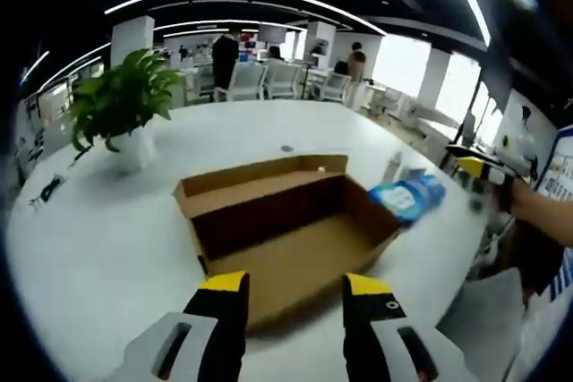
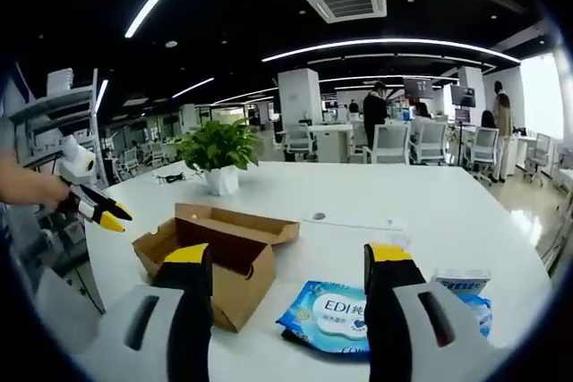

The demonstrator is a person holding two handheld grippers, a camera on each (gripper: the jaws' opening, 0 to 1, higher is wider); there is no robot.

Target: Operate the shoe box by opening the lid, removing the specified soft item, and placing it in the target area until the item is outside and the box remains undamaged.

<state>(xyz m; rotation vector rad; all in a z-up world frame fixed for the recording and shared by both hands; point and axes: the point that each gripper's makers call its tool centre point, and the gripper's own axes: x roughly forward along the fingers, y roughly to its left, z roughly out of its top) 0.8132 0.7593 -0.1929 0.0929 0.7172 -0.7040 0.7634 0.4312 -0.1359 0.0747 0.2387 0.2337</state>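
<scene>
The brown cardboard shoe box (image 1: 286, 221) stands open on the white table (image 1: 107, 248), its lid flap folded back and its inside bare. A blue soft pack of wet wipes (image 1: 407, 196) lies on the table just right of the box. My left gripper (image 1: 295, 288) is open in front of the box's near edge, holding nothing. In the right gripper view the wipes pack (image 2: 327, 315) lies between and just beyond the open jaws of my right gripper (image 2: 291, 261), with the box (image 2: 219, 257) to its left. A hand holds the left gripper (image 2: 98, 212) at the far left.
A potted green plant (image 1: 121, 109) stands on the table behind the box. A small round insert (image 2: 319, 216) sits in the tabletop. A small white and blue packet (image 2: 461, 282) lies right of the wipes. Chairs and people are far behind. The right gripper (image 1: 479, 167) hangs past the table's right edge.
</scene>
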